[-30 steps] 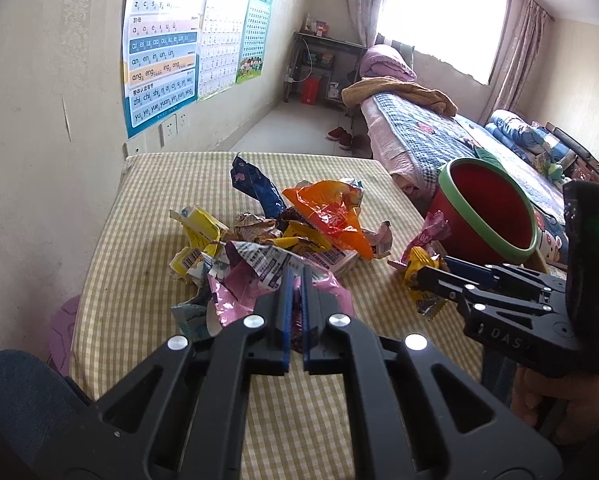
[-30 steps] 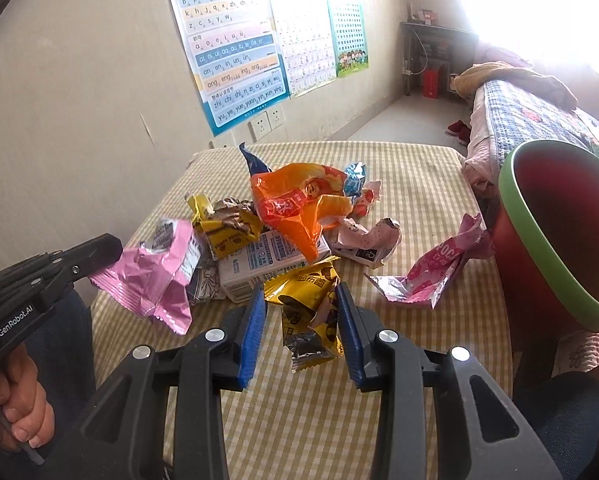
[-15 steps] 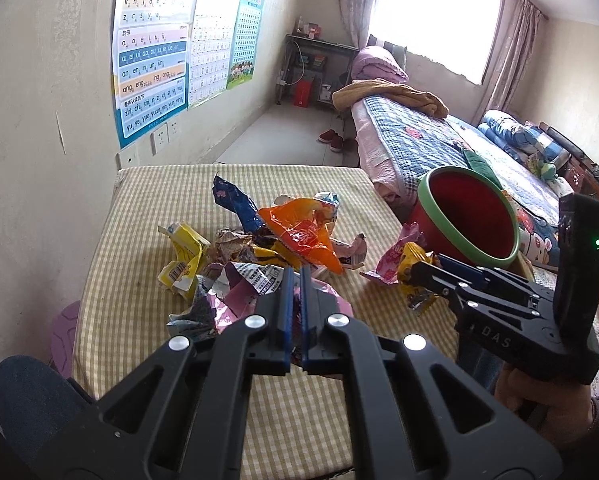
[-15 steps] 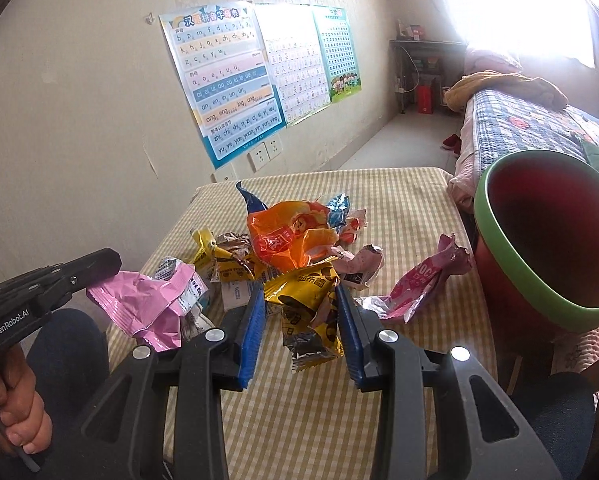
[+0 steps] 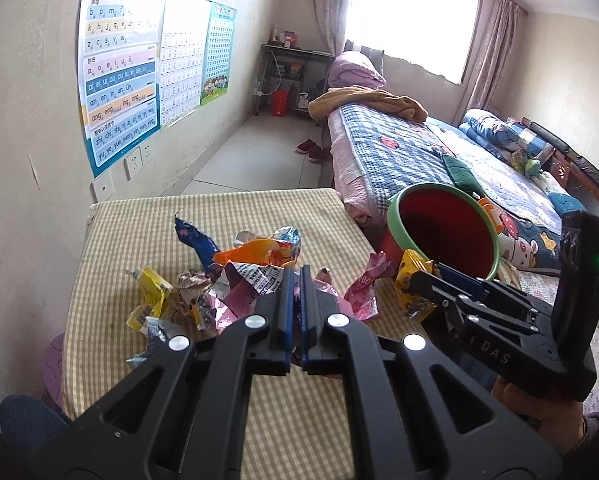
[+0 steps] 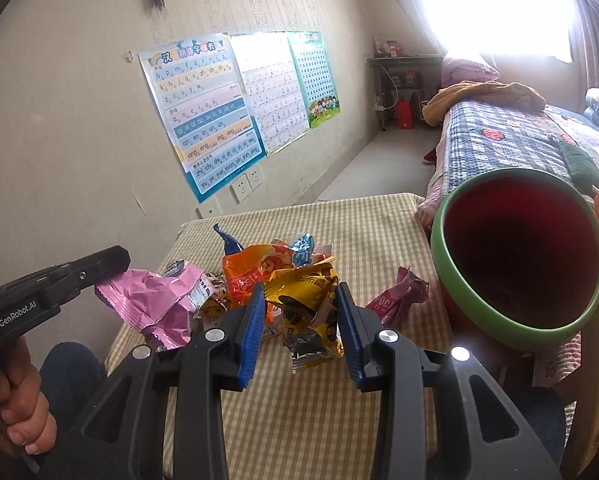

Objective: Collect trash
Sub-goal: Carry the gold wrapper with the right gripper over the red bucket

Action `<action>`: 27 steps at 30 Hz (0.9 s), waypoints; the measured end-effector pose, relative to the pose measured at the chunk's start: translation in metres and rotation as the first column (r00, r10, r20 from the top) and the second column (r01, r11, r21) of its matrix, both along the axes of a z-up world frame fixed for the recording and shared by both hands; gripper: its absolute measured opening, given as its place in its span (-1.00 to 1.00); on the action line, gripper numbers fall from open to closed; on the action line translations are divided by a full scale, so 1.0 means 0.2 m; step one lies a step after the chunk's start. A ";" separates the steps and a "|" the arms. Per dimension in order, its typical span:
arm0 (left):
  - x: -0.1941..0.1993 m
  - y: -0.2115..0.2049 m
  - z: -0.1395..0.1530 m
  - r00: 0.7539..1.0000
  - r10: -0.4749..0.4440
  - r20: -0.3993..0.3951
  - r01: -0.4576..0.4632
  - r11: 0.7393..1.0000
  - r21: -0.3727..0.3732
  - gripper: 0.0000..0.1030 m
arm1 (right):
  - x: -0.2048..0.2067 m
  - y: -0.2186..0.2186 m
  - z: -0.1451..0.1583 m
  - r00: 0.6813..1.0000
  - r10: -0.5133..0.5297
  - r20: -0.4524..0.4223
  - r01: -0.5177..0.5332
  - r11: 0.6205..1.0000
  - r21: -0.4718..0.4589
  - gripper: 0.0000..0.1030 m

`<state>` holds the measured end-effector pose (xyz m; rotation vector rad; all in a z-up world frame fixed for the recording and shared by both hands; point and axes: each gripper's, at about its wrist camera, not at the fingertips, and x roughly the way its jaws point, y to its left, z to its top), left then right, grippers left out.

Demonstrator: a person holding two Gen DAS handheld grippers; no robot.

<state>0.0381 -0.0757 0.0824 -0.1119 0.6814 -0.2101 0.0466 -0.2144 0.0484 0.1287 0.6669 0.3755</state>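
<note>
Both claws are loaded and off the checked-cloth worktop [image 6: 379, 236]. The left claw [image 5: 297, 280] is pinched nearly flat on a crumpled pink foil wrapper [image 6: 155, 300], thin, light stuff that flops below the pads. The right claw [image 6: 301, 304], narrowly parted, clamps a puffy yellow snack packet [image 6: 305, 308] across its middle; it's slick and crackly, so I'd hold where it's bunched. The red bucket with the green rim [image 6: 517, 258] waits off the worktop's right edge.
</note>
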 end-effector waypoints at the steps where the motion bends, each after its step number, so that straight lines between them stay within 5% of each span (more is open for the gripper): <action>1: 0.02 -0.02 0.01 1.000 -0.010 0.004 0.010 1.000 -0.004 -0.96 | 0.01 -0.02 0.01 1.000 -0.007 0.002 0.007 1.000 0.002 -0.34; 15: 0.28 -0.39 0.15 0.986 -0.160 0.055 0.162 0.986 -0.035 -0.96 | 0.15 -0.41 0.18 0.987 -0.155 0.038 0.156 0.988 -0.017 -0.33; 27: 0.46 -0.74 0.17 0.961 -0.270 0.054 0.272 0.961 -0.044 -0.96 | 0.27 -0.75 0.13 0.964 -0.264 0.007 0.264 0.964 -0.037 -0.33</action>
